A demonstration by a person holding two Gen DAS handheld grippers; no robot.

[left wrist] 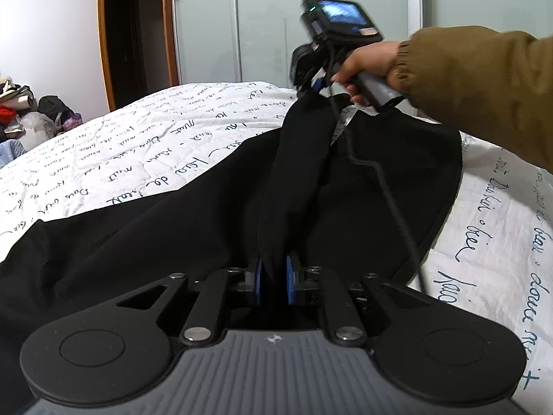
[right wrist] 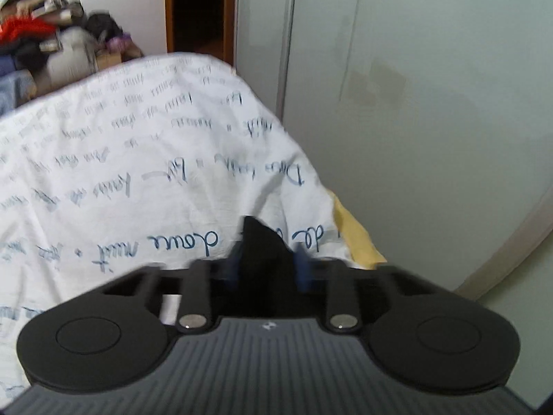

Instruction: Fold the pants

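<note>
Black pants [left wrist: 193,207] lie spread across the white bed cover with script print [left wrist: 103,152]. My left gripper [left wrist: 274,278] is shut on a fold of the pants, which runs taut up to the right gripper [left wrist: 312,84]. The right gripper, held by a hand in a brown sleeve, is lifted above the bed with the cloth hanging from it. In the right wrist view my right gripper [right wrist: 268,268] is shut on a black tip of the pants [right wrist: 262,242] that sticks out between its blue pads.
The bed's far corner [right wrist: 242,79] falls off toward grey-green wardrobe doors [right wrist: 414,103]. A dark doorway [left wrist: 131,41] and a pile of clothes and bags [left wrist: 24,110] are at the left. A black cable [left wrist: 397,204] hangs from the right gripper across the pants.
</note>
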